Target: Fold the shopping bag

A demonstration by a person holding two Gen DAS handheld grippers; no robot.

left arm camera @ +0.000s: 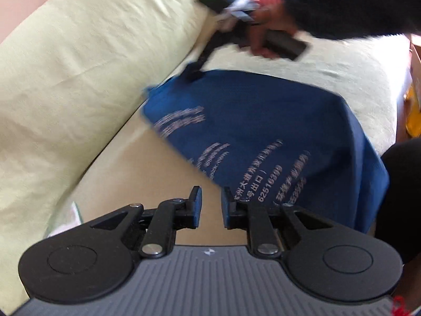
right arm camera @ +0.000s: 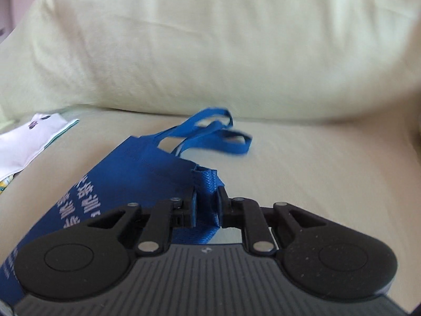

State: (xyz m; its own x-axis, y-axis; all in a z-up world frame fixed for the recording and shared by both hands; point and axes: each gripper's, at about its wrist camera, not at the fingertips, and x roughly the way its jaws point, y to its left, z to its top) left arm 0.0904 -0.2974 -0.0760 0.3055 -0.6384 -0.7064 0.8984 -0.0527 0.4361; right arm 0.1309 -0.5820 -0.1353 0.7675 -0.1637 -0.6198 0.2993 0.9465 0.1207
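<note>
A blue fabric shopping bag (left arm camera: 263, 131) with white print lies flat on the cream sofa seat (left arm camera: 136, 173). My left gripper (left arm camera: 211, 202) hovers at the bag's near corner, open by a narrow gap, and only the seat shows between its pads. In the left wrist view my right gripper (left arm camera: 194, 72), blurred and held by a hand, meets the bag's far corner. The right wrist view shows my right gripper (right arm camera: 206, 197) shut on a folded blue edge of the bag (right arm camera: 147, 168). The bag's handles (right arm camera: 218, 131) lie loose on the seat beyond it.
A large pale yellow back cushion (left arm camera: 79, 65) rises behind the seat. White printed cloth (right arm camera: 34, 137) lies at the seat's left. A person's dark-clad leg (left arm camera: 402, 184) is at the right, next to the bag. The sofa's edge and an orange object (left arm camera: 413, 113) are at far right.
</note>
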